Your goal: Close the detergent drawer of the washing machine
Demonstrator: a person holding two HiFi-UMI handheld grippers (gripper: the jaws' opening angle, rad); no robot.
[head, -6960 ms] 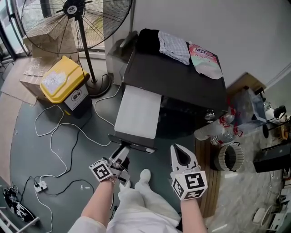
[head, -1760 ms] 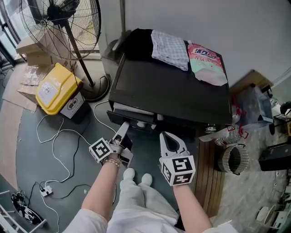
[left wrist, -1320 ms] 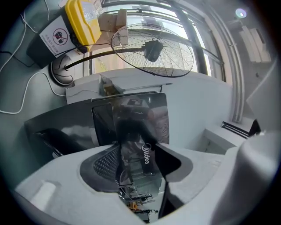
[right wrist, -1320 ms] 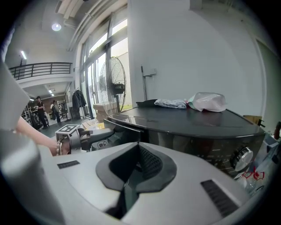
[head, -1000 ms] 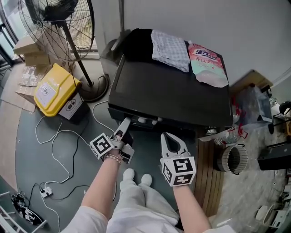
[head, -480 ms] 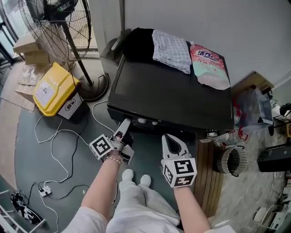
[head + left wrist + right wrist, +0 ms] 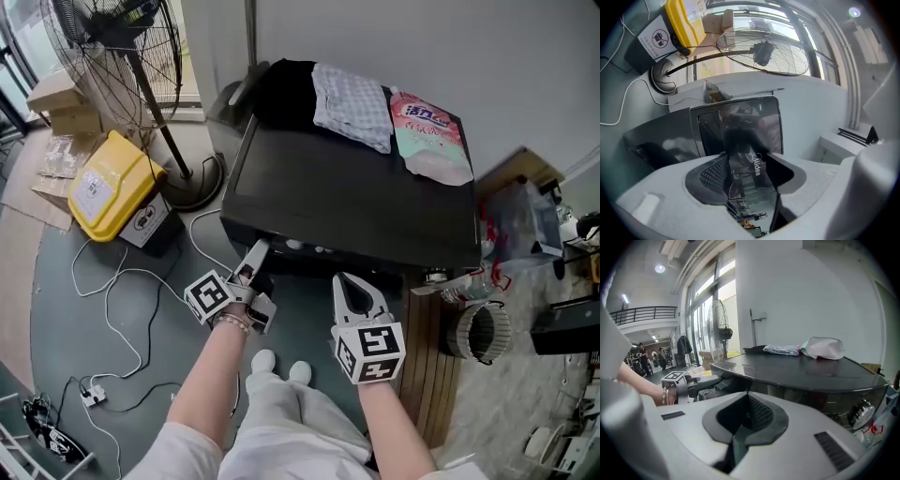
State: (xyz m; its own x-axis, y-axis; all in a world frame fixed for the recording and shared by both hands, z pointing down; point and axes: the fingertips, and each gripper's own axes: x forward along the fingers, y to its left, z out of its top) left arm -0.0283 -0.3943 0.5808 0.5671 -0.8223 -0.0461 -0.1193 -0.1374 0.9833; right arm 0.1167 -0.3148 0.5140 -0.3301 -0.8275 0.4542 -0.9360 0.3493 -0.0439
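The black washing machine (image 7: 347, 197) stands ahead of me with its detergent drawer pushed in at the front's left end (image 7: 281, 247). In the left gripper view the drawer's glossy, chrome-framed face (image 7: 740, 117) with its logo fills the middle. My left gripper (image 7: 255, 255) is shut and its tips rest against that face (image 7: 752, 161). My right gripper (image 7: 354, 284) is shut on nothing and hangs a little short of the machine's front, to the right of the drawer. From the right gripper view (image 7: 749, 399) the machine's top edge lies just beyond the jaws.
A checked cloth (image 7: 352, 94) and a pink detergent pouch (image 7: 427, 131) lie on the machine's top. A yellow bin (image 7: 111, 187), a standing fan (image 7: 112, 47) and loose white cables (image 7: 122, 291) are at the left. A wooden board (image 7: 431, 347) and bottles (image 7: 459, 281) crowd the right.
Seven seconds ago the drawer stood far out. It has slid into the machine, with the left gripper following it forward. Over the last half second almost nothing moved.
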